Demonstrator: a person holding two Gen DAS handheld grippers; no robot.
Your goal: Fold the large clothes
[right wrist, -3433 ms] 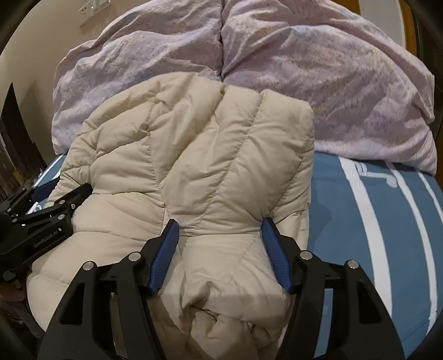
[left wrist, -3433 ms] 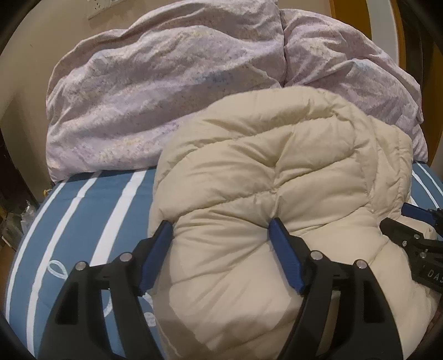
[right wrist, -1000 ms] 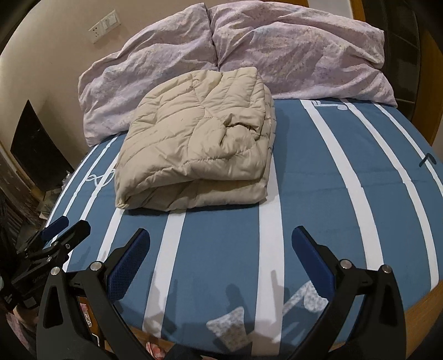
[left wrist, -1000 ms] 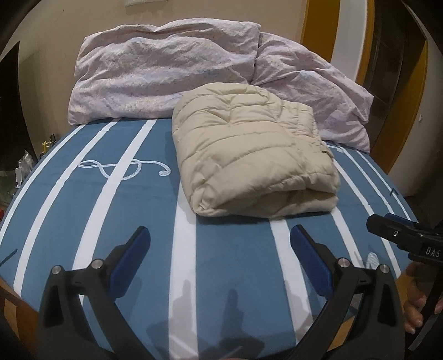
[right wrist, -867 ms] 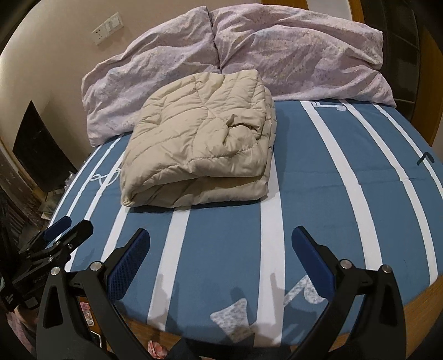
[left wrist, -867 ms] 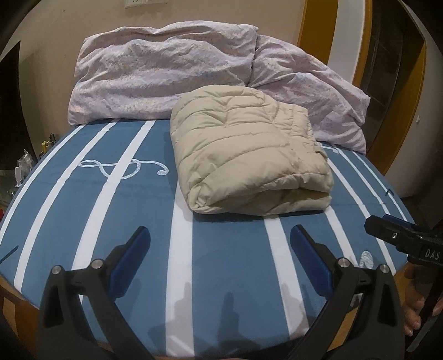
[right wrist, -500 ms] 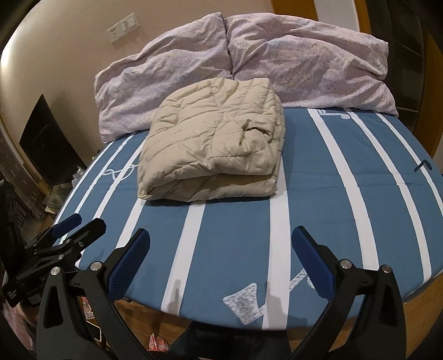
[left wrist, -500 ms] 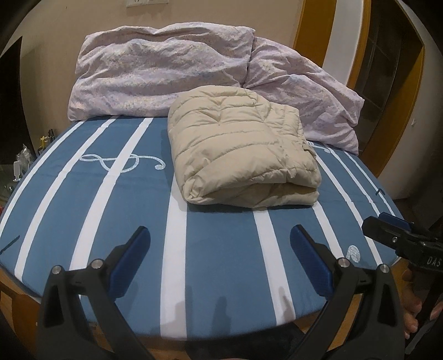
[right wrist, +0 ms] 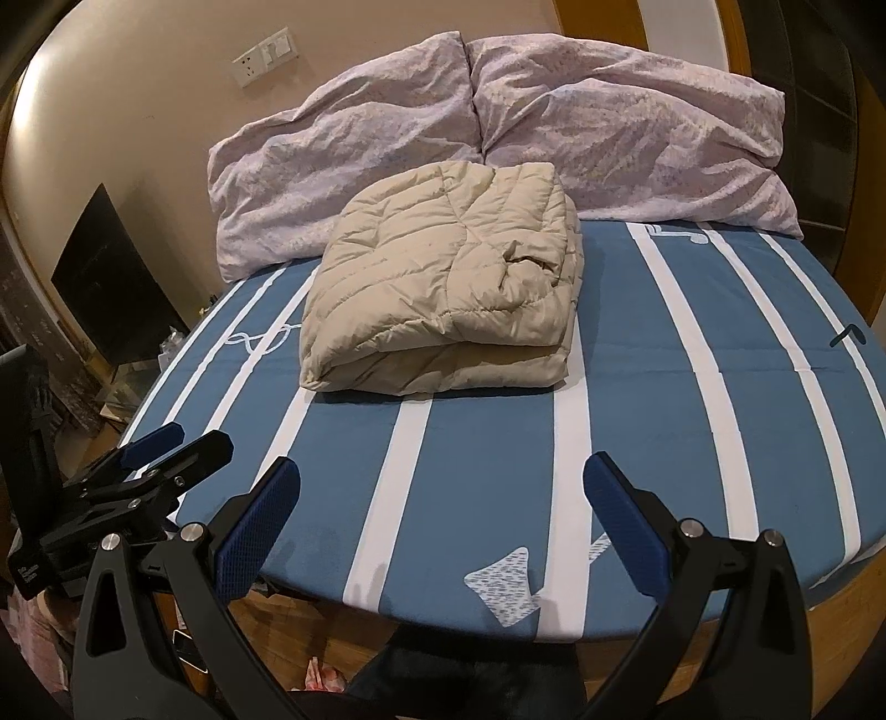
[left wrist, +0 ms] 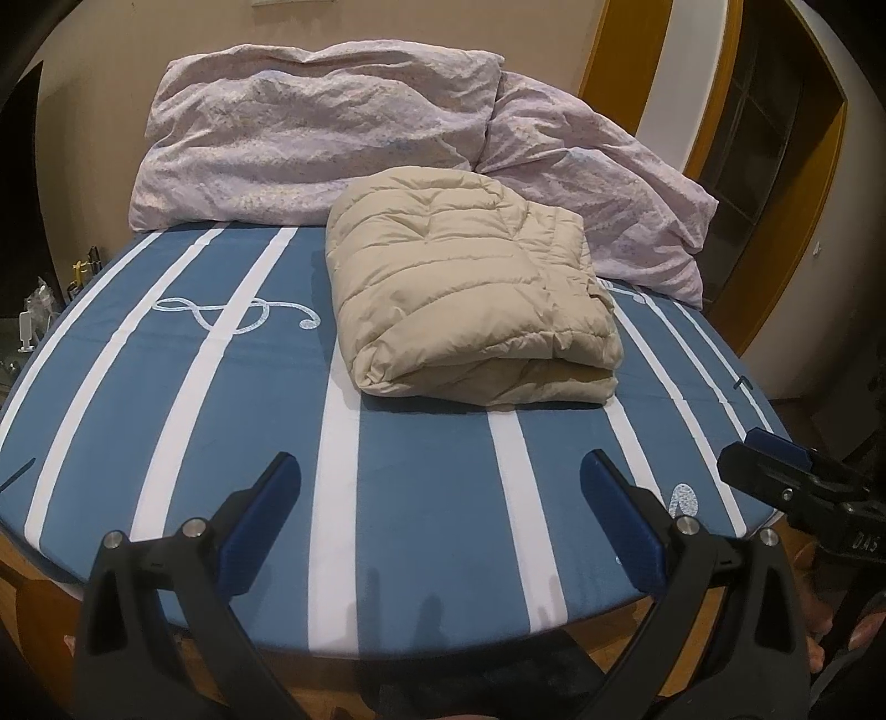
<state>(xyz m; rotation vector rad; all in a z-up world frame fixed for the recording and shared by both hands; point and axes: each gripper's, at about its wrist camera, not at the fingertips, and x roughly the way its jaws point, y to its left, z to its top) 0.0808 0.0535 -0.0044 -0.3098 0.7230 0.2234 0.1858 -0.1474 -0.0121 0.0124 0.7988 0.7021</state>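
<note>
A beige quilted down jacket (left wrist: 470, 293) lies folded into a thick rectangular bundle on the blue bed with white stripes (left wrist: 421, 498), just in front of the pillows. It also shows in the right wrist view (right wrist: 443, 293). My left gripper (left wrist: 440, 487) is open and empty, held back over the bed's near edge, well short of the jacket. My right gripper (right wrist: 443, 490) is open and empty too, at the near edge. The right gripper shows at the right of the left wrist view (left wrist: 797, 487); the left gripper shows at the left of the right wrist view (right wrist: 138, 471).
Two crumpled lilac pillows (left wrist: 310, 138) (right wrist: 626, 133) lean against the beige wall behind the jacket. The bed sits on a wooden frame (right wrist: 775, 615). A dark cabinet (right wrist: 111, 282) and clutter stand on the floor to the left. A wooden door frame (left wrist: 620, 50) is at the right.
Both grippers have let go of the jacket, opened wide and pulled back from it to the bed's near edge. The jacket stays folded in place.
</note>
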